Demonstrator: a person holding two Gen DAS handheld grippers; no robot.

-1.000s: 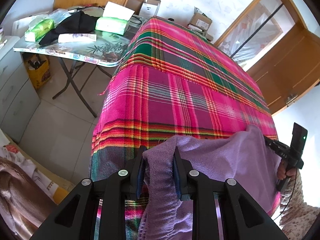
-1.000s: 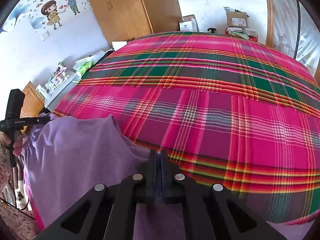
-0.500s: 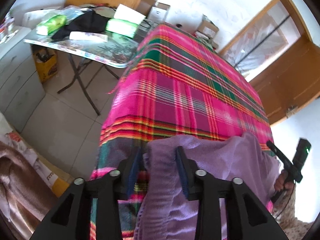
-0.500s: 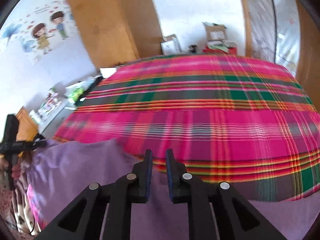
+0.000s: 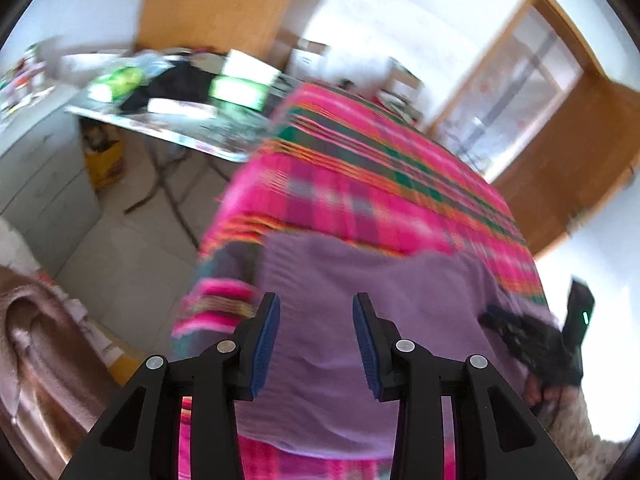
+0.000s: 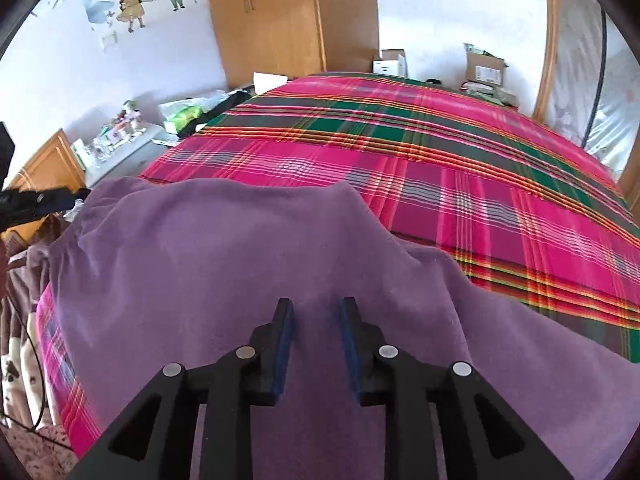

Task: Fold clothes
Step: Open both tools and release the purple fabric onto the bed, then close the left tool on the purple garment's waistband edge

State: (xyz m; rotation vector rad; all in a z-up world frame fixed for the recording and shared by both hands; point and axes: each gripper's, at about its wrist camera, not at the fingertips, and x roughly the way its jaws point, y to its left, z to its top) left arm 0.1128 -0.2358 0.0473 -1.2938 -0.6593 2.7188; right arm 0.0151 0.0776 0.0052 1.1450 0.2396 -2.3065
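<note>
Both grippers' fingers apart, empty.

purple garment: 1, on plaid bedspread: 1 | grippers: 2, left gripper, right gripper | cardboard boxes beyond bedspread: 2 | wardrobe: 1

The left gripper is hovering over the purple garment with its jaws spread wide; the right gripper is hanging above it, jaws parted, gripping nothing.
</note>
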